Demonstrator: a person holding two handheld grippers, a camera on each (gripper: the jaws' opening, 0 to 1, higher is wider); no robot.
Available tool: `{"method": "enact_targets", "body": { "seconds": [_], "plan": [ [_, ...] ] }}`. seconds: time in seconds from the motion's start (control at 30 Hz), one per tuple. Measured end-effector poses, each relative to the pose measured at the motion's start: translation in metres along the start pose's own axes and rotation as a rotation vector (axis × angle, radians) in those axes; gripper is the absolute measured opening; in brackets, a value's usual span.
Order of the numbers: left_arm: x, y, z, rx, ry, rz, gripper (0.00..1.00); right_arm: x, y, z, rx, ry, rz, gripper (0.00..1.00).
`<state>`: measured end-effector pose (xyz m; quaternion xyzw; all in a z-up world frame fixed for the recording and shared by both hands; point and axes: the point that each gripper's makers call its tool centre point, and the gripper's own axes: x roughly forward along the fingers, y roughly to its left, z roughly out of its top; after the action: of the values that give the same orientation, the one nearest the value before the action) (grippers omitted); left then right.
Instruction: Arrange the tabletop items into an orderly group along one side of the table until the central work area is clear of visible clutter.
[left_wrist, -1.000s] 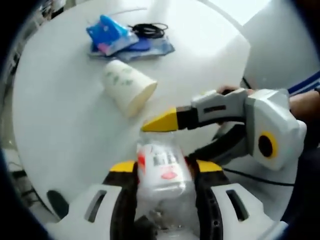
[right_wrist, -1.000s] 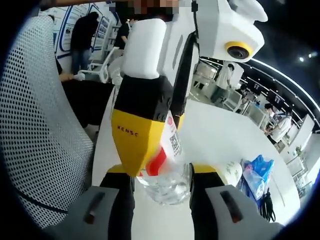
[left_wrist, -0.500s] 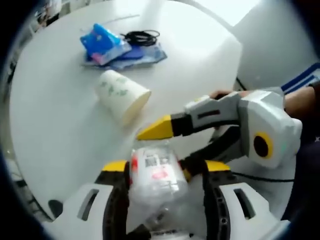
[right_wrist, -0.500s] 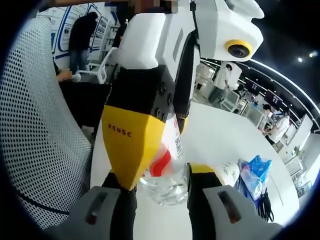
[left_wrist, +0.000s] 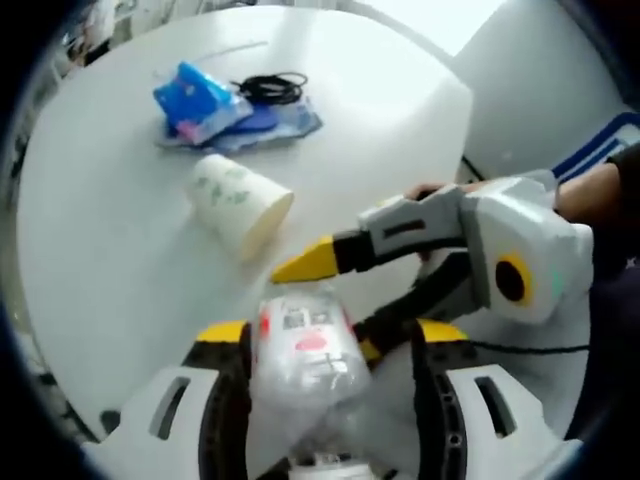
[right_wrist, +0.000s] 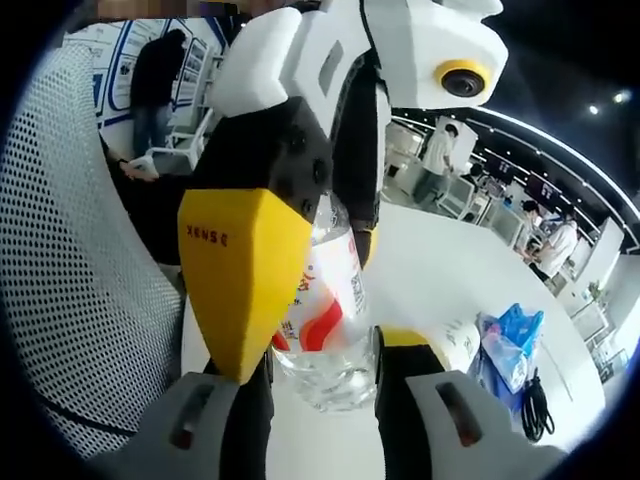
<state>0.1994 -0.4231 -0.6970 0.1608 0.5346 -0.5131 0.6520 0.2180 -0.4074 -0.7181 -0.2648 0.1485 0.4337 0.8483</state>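
Here the clear plastic bottle (left_wrist: 303, 355) sits clamped between the left gripper (left_wrist: 325, 335) jaws above the white counter (left_wrist: 110, 250). The right gripper (right_wrist: 322, 345) jaws also close against its base. Beyond lies a tipped paper cup (left_wrist: 237, 203).

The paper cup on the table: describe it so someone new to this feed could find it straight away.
In the left gripper view, start from the round white table. Near its far side lies a pile of blue packets with a coiled black cable. The paper cup lies on its side just nearer than that pile, alone: pale cream with faint green markings, its open mouth turned toward the clear plastic bottle between the jaws.
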Motion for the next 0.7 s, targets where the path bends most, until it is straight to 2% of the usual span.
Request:
{"method": "enact_targets", "body": {
  "seconds": [0.2,0.3,0.4,0.43,0.5,0.67,0.7],
  "plan": [
    [-0.004,0.001,-0.004,-0.003,-0.001,-0.001,0.61,-0.001,-0.002,-0.001,0.024,0.0,-0.009,0.38],
    [-0.006,0.001,-0.003,0.006,-0.025,0.003,0.6,-0.002,-0.003,-0.001,0.032,0.0,-0.013,0.38],
    [-0.009,0.011,0.008,0.038,-0.112,0.055,0.51,-0.003,-0.004,-0.002,0.061,0.002,-0.021,0.38],
    [-0.01,0.01,0.007,0.027,-0.119,0.055,0.49,-0.003,-0.004,-0.002,0.063,0.001,-0.022,0.38],
    [-0.011,0.01,0.01,0.009,-0.167,0.055,0.49,-0.004,-0.004,-0.002,0.075,0.002,-0.025,0.38],
    [-0.012,0.011,0.008,-0.005,-0.212,0.075,0.49,-0.004,-0.003,-0.002,0.09,0.003,-0.028,0.37],
    [-0.012,0.012,0.009,0.002,-0.236,0.081,0.49,-0.004,-0.003,-0.002,0.09,0.004,-0.03,0.37]
  ]
}}
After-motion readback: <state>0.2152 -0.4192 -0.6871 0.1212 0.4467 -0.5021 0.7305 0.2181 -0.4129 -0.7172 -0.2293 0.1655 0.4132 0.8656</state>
